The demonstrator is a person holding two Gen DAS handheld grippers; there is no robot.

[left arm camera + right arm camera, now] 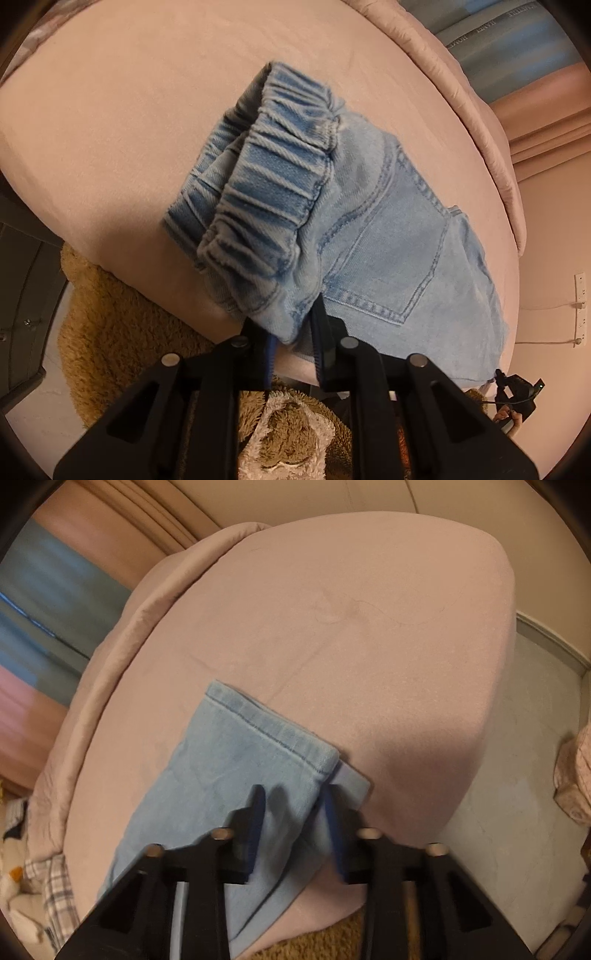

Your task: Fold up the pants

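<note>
Pants: light-blue denim, lying on a pink bed, near its front edge. Waist end, left wrist view: gathered elastic waistband doubled over and raised toward the camera, darker inside face showing; back pocket with double stitching facing up to its right; fabric flat on the bed beyond the pocket. Left gripper: black, blue-padded; jaws narrow, clamped on a fold of denim just below the waistband, at the bed edge. Leg end, right wrist view: hemmed cuff flat on the bed, stitched hem running diagonally; a second layer of cuff peeks out beside it on the right; the leg runs back toward the camera and over the bed edge. Right gripper: same make; jaws nearly together, pinching the leg fabric just behind the hem, cloth bunched between the pads. Right gripper also partly visible at the lower right of the left wrist view, held in a hand. Bed: plain pink sheet, rumpled pink blanket along its far side. Floor items: tan shaggy rug by the bed; plaid cloth at lower left of the right wrist view.
</note>
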